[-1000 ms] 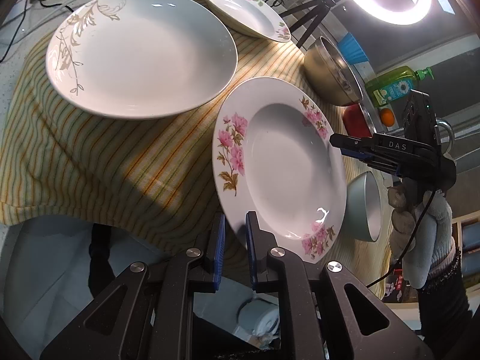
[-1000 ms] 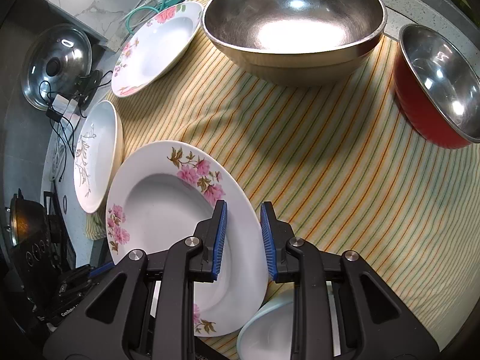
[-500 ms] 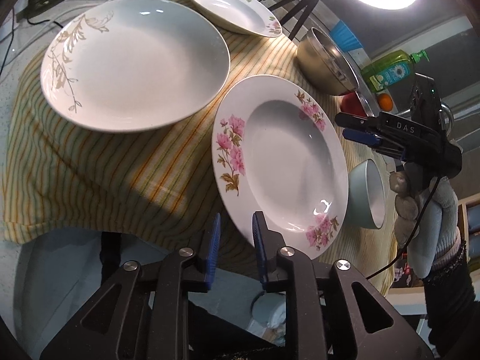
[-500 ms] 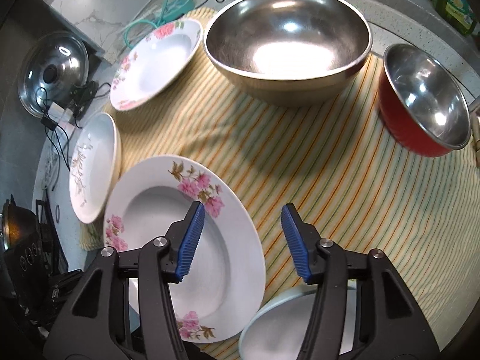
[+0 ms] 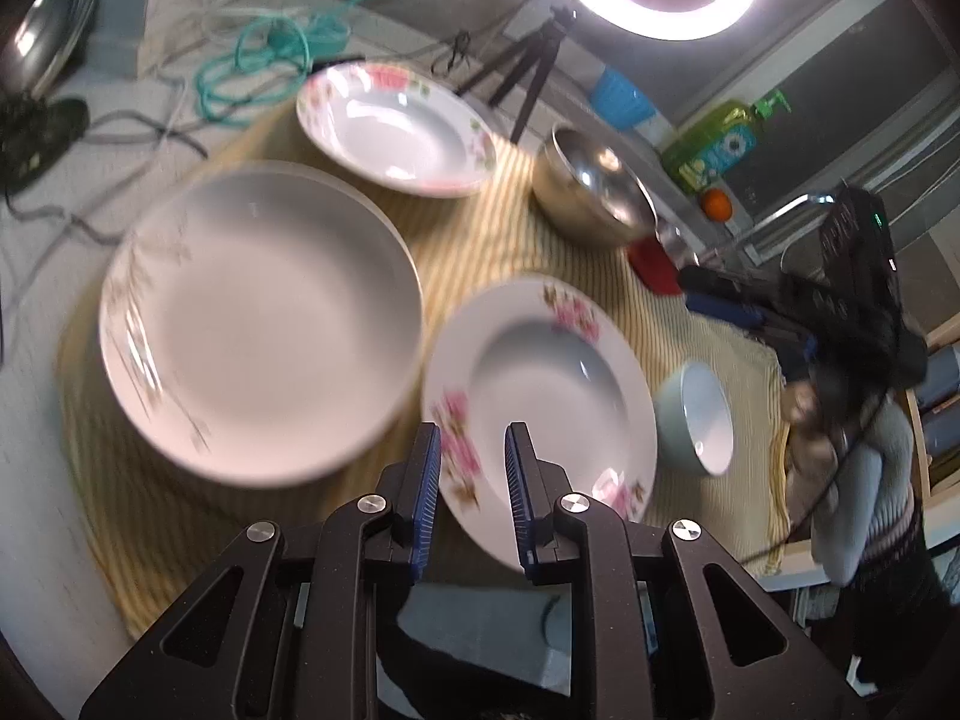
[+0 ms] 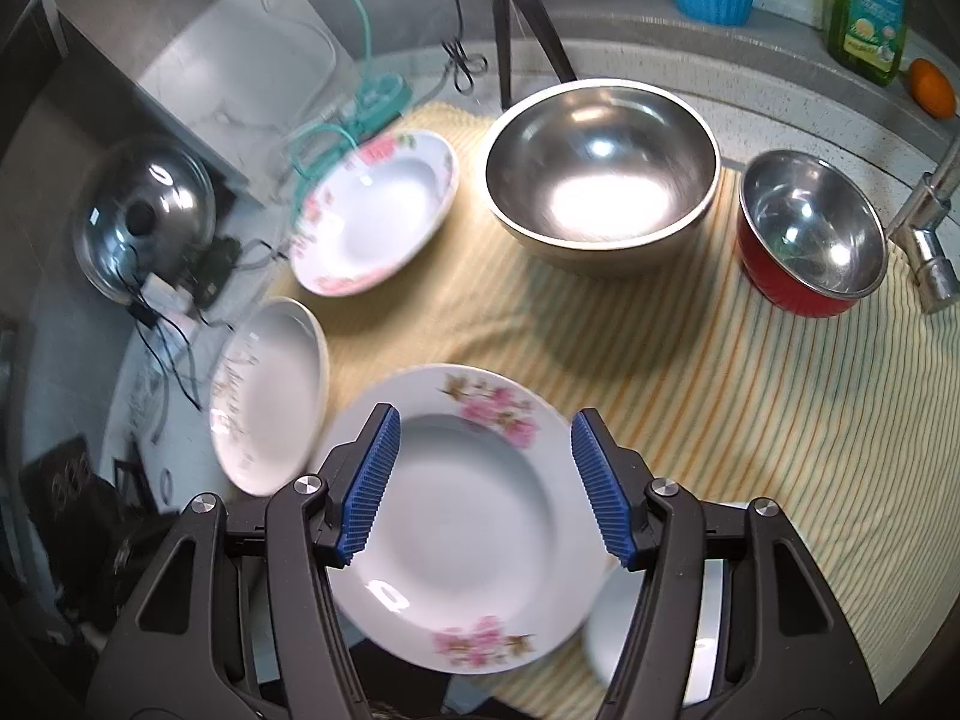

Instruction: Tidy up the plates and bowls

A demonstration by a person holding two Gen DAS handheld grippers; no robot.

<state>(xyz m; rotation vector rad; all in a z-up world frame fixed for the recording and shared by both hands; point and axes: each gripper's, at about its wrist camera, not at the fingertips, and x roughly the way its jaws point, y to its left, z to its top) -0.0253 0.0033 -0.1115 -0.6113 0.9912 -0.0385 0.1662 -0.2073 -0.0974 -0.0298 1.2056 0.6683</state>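
Since a second ago the right gripper has spread its jaws wide above the near pink-flowered white soup plate on the yellow striped cloth. The left gripper has its jaws slightly apart at that plate's rim. The large steel bowl and red-sided steel bowl hold nothing.

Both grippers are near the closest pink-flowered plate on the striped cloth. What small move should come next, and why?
Probably ease the left gripper forward and shut it on the near plate. The plate's rim lies between its open fingers, nothing is gripped yet, and the right gripper is spread wide over the plate's bowl rather than on a rim. A matching plate sits further back.
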